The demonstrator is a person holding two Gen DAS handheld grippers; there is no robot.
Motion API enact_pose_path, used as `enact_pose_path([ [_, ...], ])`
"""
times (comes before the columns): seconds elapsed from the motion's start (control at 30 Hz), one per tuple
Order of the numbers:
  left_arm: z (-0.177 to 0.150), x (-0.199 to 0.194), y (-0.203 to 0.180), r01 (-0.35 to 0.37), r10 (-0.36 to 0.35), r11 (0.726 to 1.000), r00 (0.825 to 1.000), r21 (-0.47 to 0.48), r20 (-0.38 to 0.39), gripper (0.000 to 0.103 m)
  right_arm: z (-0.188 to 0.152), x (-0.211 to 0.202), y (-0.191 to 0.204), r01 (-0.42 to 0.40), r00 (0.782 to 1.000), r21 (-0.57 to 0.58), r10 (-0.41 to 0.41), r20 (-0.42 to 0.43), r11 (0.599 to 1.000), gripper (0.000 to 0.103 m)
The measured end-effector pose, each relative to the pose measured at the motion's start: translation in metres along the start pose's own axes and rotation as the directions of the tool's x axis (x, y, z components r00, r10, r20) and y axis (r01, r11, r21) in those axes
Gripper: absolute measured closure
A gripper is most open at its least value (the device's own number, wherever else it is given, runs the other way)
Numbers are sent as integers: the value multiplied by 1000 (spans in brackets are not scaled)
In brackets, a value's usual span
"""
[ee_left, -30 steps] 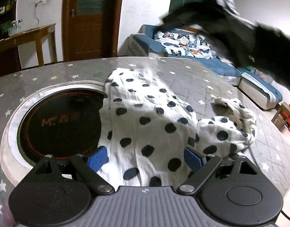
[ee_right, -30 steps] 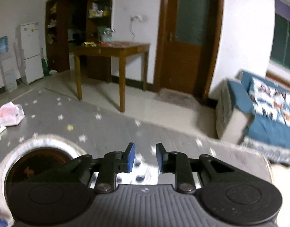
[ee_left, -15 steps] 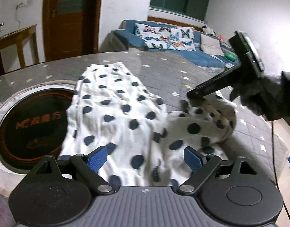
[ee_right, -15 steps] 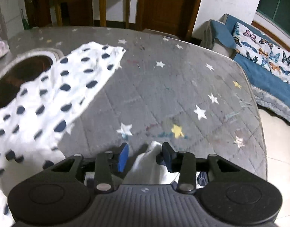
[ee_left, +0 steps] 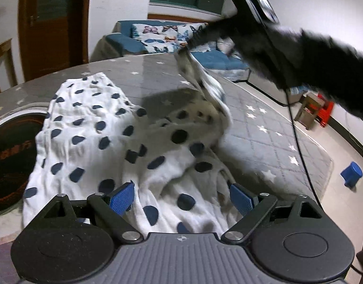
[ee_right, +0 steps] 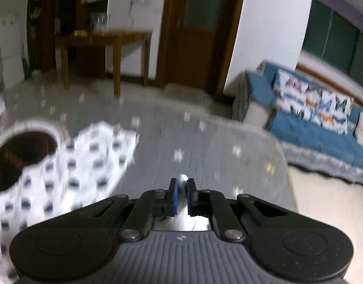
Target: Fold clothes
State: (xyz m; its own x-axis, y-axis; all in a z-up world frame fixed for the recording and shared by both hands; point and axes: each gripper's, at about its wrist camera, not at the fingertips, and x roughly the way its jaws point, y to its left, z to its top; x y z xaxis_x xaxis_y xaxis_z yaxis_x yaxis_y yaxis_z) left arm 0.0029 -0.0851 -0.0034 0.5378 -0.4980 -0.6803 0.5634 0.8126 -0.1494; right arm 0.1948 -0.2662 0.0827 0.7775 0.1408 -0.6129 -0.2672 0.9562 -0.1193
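A white garment with dark blue dots (ee_left: 91,137) lies spread on the grey star-patterned table cover (ee_left: 271,137). My left gripper (ee_left: 181,197) hovers open over its near edge, blue pads (ee_left: 122,195) wide apart with the cloth below and nothing pinched. My right gripper (ee_right: 182,195) is shut on a white corner of the garment (ee_right: 182,178). In the left wrist view that gripper (ee_left: 193,45) and a black-gloved hand (ee_left: 300,56) lift this corner (ee_left: 205,80) off the table at upper right. The rest of the garment (ee_right: 63,161) lies at the left of the right wrist view, blurred.
A round dark cooktop with a pale ring (ee_left: 11,156) is set into the table at the left, partly under the garment. Past the table stand a blue sofa with butterfly cushions (ee_left: 162,37), a wooden door (ee_left: 53,23), a wooden side table (ee_right: 105,45) and a small stool (ee_left: 307,108).
The right gripper has shut on the garment's right-hand corner and lifted it off the table. The left gripper has shifted over the near edge, jaws unchanged.
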Motion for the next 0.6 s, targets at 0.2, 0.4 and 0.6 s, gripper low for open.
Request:
enact_pose_path([
  [0.2, -1, 4, -3, 16, -16, 1000, 1000, 3, -10, 13, 44, -9, -8, 11, 989, 8, -12, 145, 1000, 97],
  [0.4, 1, 3, -4, 33, -33, 999, 999, 5, -1, 14, 70, -8, -24, 67, 976, 0, -65, 205, 998, 97],
  [0.6, 4, -8, -17, 63, -66, 997, 996, 53, 55, 15, 78, 13, -27, 83, 980, -13, -79, 183, 996, 97],
])
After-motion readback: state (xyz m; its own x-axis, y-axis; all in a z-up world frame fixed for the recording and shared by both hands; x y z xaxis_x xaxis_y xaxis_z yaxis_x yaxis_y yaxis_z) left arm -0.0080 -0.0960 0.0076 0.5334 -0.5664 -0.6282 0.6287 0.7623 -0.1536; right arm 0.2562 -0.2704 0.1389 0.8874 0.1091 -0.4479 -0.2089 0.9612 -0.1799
